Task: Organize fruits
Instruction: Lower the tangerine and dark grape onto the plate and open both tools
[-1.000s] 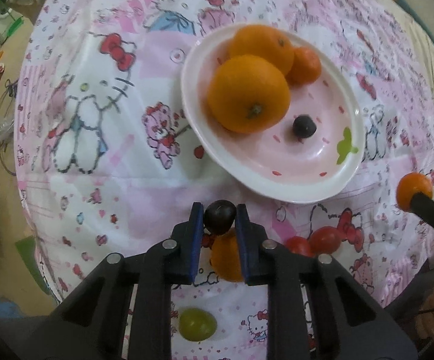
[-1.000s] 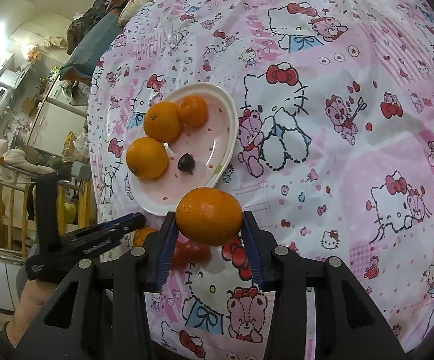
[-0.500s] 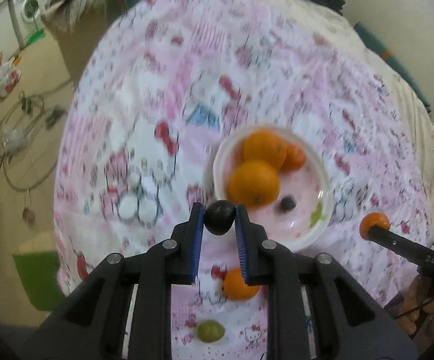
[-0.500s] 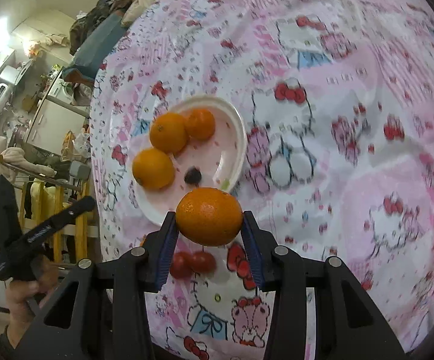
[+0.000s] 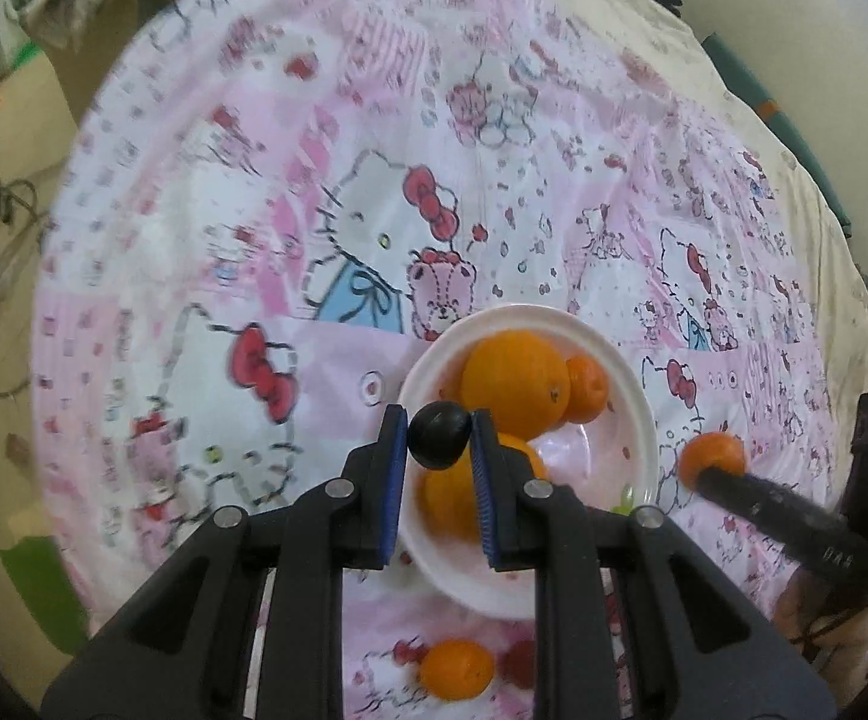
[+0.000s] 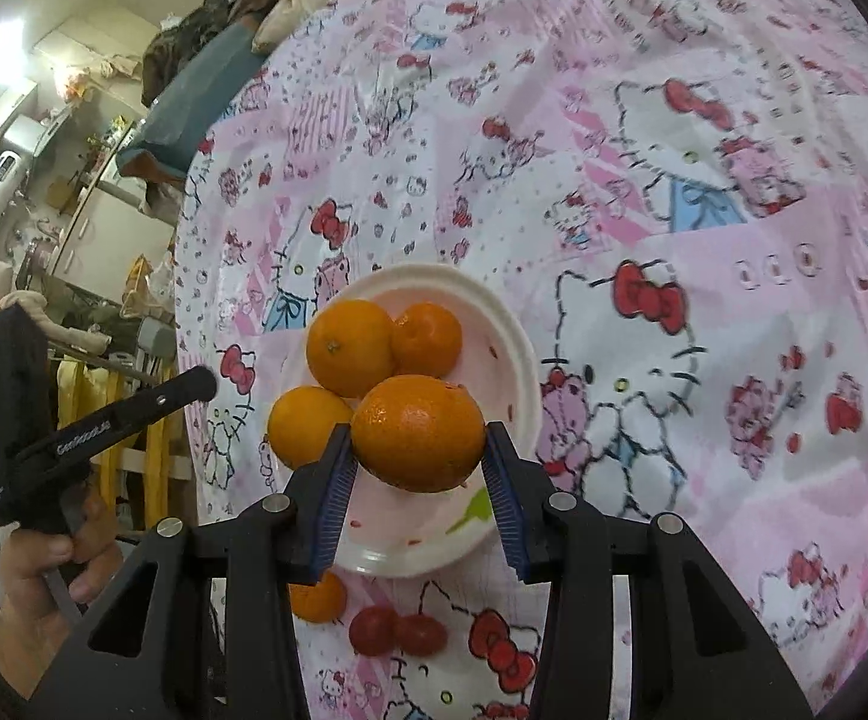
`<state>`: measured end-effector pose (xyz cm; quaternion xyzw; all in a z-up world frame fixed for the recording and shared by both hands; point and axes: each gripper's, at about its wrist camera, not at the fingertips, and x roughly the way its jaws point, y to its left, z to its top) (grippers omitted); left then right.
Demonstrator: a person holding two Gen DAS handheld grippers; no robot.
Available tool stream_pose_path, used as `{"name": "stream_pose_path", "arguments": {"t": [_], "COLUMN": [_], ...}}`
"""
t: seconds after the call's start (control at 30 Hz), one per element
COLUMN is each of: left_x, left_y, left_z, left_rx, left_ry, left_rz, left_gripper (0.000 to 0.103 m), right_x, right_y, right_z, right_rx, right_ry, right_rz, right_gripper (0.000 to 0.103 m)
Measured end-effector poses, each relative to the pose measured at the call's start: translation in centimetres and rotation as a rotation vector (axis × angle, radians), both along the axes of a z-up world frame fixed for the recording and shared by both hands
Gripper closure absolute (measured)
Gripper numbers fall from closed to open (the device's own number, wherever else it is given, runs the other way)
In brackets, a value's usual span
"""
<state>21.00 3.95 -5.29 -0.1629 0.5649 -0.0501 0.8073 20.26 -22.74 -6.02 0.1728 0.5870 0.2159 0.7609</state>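
your left gripper (image 5: 439, 438) was clamped on a dark grape (image 5: 439, 435), its jaws nearly together, the round fruit showing no clear long axis. your right gripper (image 6: 417, 447) had its jaws spread wide around an orange (image 6: 419, 433), whose long axis ran side to side between the pads, from 9 to 3 o'clock. both fruits hung above the white-and-pink plate (image 6: 509, 336) on the pink cartoon-cat tablecloth (image 6: 704, 300).

three oranges sat on the plate: a large one (image 6: 350, 347) at its 11 o'clock with the stem dimple facing 10 o'clock, a small one (image 6: 427, 339) touching it at 12 o'clock, and a third (image 6: 305, 426) at 9 o'clock, near the rim. off the plate, at its 6 o'clock, lay one more small orange (image 6: 319, 597) and two red tomatoes (image 6: 397, 630) side by side and touching. that made five oranges in all, one grape and two tomatoes.

white lettering ran along the arm of the left gripper as seen from the right wrist camera, at 9 o'clock, too blurred to read with certainty. your left hand (image 6: 44, 570) gripped its handle.
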Motion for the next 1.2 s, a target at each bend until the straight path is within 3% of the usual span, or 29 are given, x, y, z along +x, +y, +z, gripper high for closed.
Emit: {"name": "stream_pose_path", "arguments": {"t": [0.3, 0.53, 1.03, 1.1, 1.13, 1.17, 1.2], "left_x": [2.5, 2.5, 2.6, 2.5, 2.4, 2.3, 2.1], "left_y": [-1.3, -2.0, -2.8, -2.7, -2.6, -2.6, -2.6], "left_z": [-3.5, -4.3, -4.3, -4.2, -4.1, -4.0, -3.8], "left_rx": [0.011, 0.031, 0.054, 0.052, 0.058, 0.059, 0.057], "left_ry": [0.077, 0.096, 0.109, 0.115, 0.111, 0.106, 0.099], "left_rz": [-0.01, -0.022, -0.027, -0.023, -0.02, -0.018, -0.016], "left_gripper": [0.085, 0.085, 0.084, 0.076, 0.068, 0.055, 0.049], "right_x": [1.7, 2.2, 1.8, 1.8, 1.8, 1.7, 1.5], "right_y": [2.2, 2.4, 2.8, 2.8, 2.8, 2.7, 2.6], "right_z": [-3.3, -4.9, -4.5, -4.1, -3.9, -3.6, -3.2], "right_rx": [-0.039, -0.043, -0.062, -0.046, -0.045, -0.048, -0.052], "right_ry": [0.052, 0.095, 0.082, 0.07, 0.062, 0.048, 0.038], "right_rz": [0.05, 0.05, 0.07, 0.069, 0.068, 0.065, 0.062], "right_gripper": [0.058, 0.058, 0.054, 0.045, 0.039, 0.038, 0.037]}}
